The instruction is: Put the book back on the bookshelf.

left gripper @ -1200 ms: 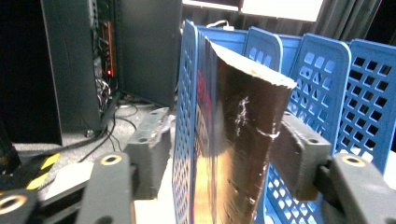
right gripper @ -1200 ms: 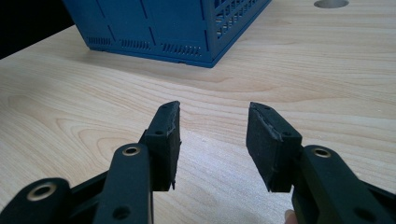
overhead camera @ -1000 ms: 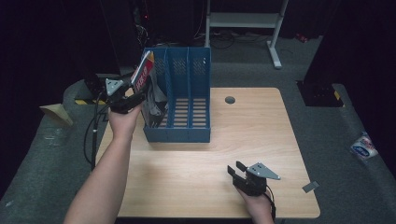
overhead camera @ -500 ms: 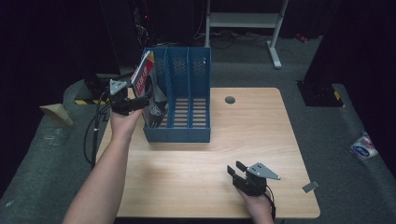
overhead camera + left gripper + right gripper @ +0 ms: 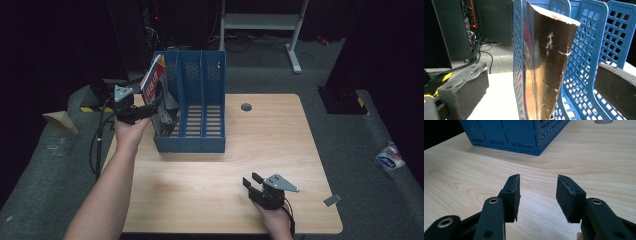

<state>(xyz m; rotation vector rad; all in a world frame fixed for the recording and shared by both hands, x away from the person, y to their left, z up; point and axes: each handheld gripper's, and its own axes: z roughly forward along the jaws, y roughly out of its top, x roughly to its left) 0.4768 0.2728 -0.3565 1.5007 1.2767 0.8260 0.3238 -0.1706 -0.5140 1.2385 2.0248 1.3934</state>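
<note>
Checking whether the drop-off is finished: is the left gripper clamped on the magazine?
No, the left gripper has its jaws standing wide, clear of the magazine leaning in the blue file rack.

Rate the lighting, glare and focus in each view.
High view: the table is lit while the room around it is dark, and the image is soft. Left gripper view: glare streaks the glossy magazine, and the near jaws are blurred. Right gripper view: even light, sharp wood grain, soft shadows under the jaws.

Left tool (image 5: 145,107) raised, jaws just opened wide; right tool (image 5: 255,184) low, jaws partly apart, empty.
</note>
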